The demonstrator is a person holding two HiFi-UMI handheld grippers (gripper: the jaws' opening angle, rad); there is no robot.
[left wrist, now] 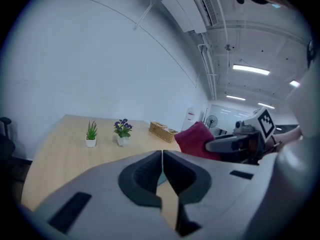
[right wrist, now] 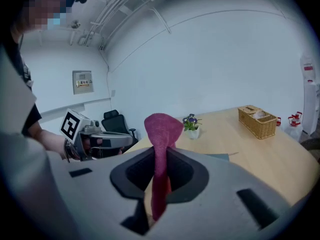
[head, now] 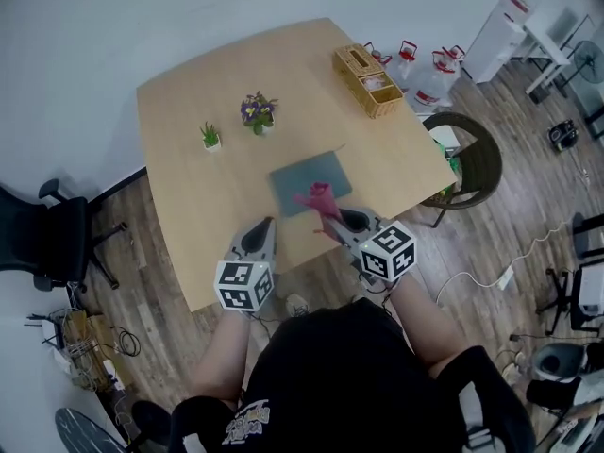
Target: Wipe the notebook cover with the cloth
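Two grippers hung at the surface's (head: 208,92) near edge: the right gripper (head: 330,221) clamped a red cloth (head: 318,196) by the notebook (head: 307,176), and the left gripper (head: 268,225) was closed and empty.

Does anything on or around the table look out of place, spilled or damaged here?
Nothing stands out. The notebook lies flat and closed on the table, the green plant and the flowering plant stand upright, and the wicker basket sits by the far right corner. The cloth is merely bunched, pinched in the right gripper.

Right tongs (head: 328,218) hold red cloth (head: 317,196) over notebook (head: 304,179); left tongs (head: 269,222) alongside.
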